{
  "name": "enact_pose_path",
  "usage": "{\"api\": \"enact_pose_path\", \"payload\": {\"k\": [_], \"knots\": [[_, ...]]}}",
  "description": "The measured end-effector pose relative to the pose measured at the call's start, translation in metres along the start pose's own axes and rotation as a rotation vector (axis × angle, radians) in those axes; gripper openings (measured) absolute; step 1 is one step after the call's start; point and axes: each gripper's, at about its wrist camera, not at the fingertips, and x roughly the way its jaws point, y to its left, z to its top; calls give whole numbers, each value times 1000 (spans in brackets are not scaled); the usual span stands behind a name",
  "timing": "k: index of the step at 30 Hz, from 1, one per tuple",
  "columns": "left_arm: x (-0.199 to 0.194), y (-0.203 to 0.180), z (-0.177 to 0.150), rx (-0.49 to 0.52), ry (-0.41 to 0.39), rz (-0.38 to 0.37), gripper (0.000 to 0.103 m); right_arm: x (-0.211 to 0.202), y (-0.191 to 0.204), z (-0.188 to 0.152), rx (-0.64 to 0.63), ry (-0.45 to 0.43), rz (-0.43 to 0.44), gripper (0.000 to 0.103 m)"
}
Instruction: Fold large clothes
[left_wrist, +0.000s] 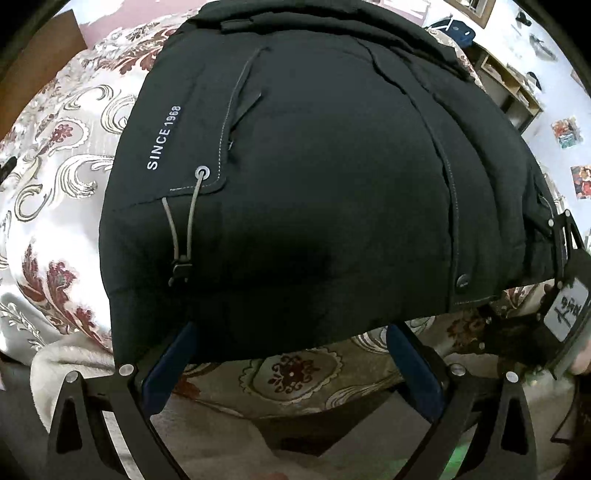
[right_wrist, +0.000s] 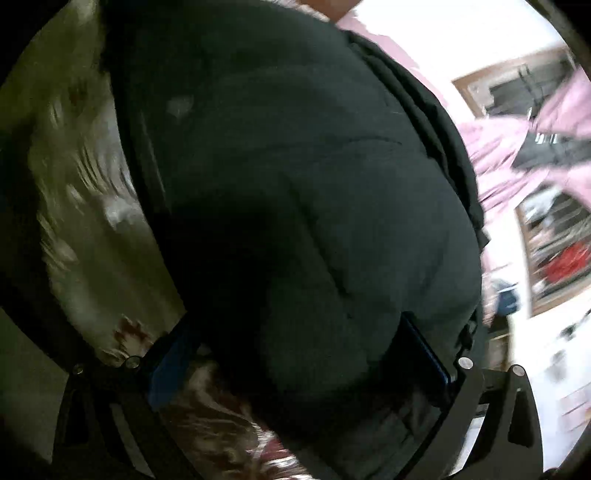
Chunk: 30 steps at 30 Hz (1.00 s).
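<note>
A large black padded jacket (left_wrist: 314, 177) with "SINCE 1968" print, a grey drawcord and snap buttons lies folded on a floral bedspread (left_wrist: 55, 155). My left gripper (left_wrist: 291, 332) is open, its blue-padded fingers (left_wrist: 170, 365) at the jacket's near hem, tips hidden under the edge. The right gripper shows at the right edge of the left wrist view (left_wrist: 565, 258), against the jacket's side. In the blurred right wrist view the jacket (right_wrist: 314, 221) bulges between the wide-spread jaws of my right gripper (right_wrist: 295, 343); its right finger (right_wrist: 424, 350) lies against the fabric.
The bedspread (right_wrist: 74, 221) covers the bed around the jacket. A wooden shelf unit (left_wrist: 513, 85) stands at the far right by a white wall with pictures. Pink cloth (right_wrist: 517, 147) and a cluttered shelf (right_wrist: 554, 251) lie to the right.
</note>
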Motion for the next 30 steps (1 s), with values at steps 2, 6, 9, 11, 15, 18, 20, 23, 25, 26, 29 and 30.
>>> {"api": "enact_pose_path", "payload": {"k": [2, 6, 9, 11, 15, 18, 20, 23, 25, 26, 29, 30], "knots": [[-4, -5, -3, 35, -17, 36, 103, -3, -7, 0, 33, -20, -35, 101], [-6, -28, -13, 190, -43, 191, 103, -16, -44, -4, 245, -86, -16, 101], [-2, -48, -19, 281, -39, 203, 103, -24, -62, -11, 362, -136, 31, 101], [3, -58, -23, 337, -36, 237, 103, -29, -72, -17, 419, -173, 53, 101], [12, -61, -17, 344, -19, 352, 103, -36, -102, -37, 587, -261, 146, 101], [18, -48, -10, 295, 2, 452, 102, -32, -111, -49, 655, -290, 182, 101], [16, -42, -5, 256, -8, 455, 98, -25, -107, -52, 645, -293, 182, 101], [12, -40, 1, 228, -50, 484, 97, -19, -105, -54, 617, -298, 169, 101], [10, -41, -1, 200, -73, 532, 96, -14, -109, -54, 619, -305, 170, 101], [7, -38, 1, 177, -89, 551, 94, -18, -113, -51, 622, -308, 168, 101], [-2, -26, 6, 105, -140, 565, 83, -27, -115, -45, 623, -321, 141, 101], [-5, -23, 8, 92, -154, 561, 81, -30, -114, -44, 621, -323, 133, 101]]}}
